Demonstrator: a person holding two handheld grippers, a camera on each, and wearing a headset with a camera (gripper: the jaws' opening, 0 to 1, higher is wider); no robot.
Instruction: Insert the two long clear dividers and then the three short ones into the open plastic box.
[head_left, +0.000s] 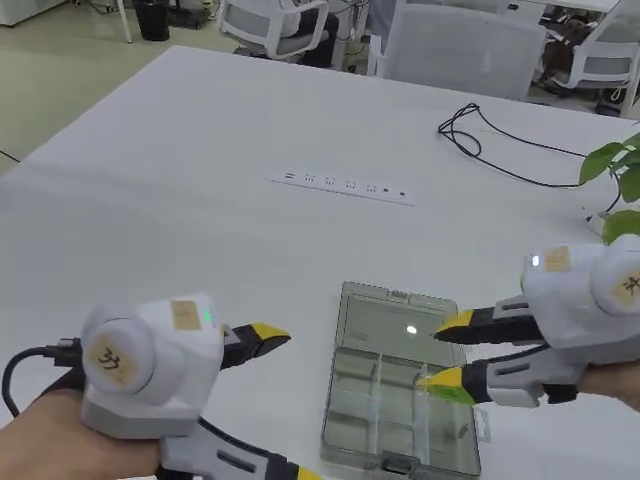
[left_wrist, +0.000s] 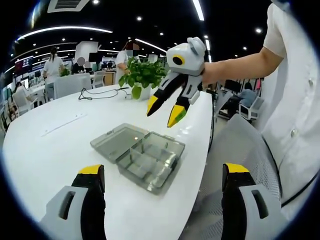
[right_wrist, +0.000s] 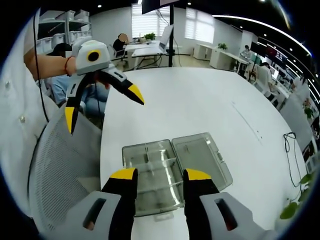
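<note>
The grey clear plastic box (head_left: 400, 400) lies open on the white table, its lid (head_left: 395, 318) folded flat on the far side. Clear partitions (head_left: 376, 392) stand inside its tray. My right gripper (head_left: 448, 352) hovers open over the box's right edge with nothing between its jaws. My left gripper (head_left: 288, 403) is held open to the left of the box, a little off it, and is empty. In the left gripper view the box (left_wrist: 145, 155) lies ahead between the wide-spread jaws, with the right gripper (left_wrist: 162, 116) above it. In the right gripper view the box (right_wrist: 160, 160) lies just beyond the jaws, the left gripper (right_wrist: 104, 114) beyond on the left.
A white power strip (head_left: 345, 186) lies mid-table beyond the box. A black cable (head_left: 500, 150) loops at the far right, near a green plant (head_left: 620, 180). Office chairs (head_left: 275, 25) stand behind the table. A mesh chair (left_wrist: 240, 145) is at the table's near edge.
</note>
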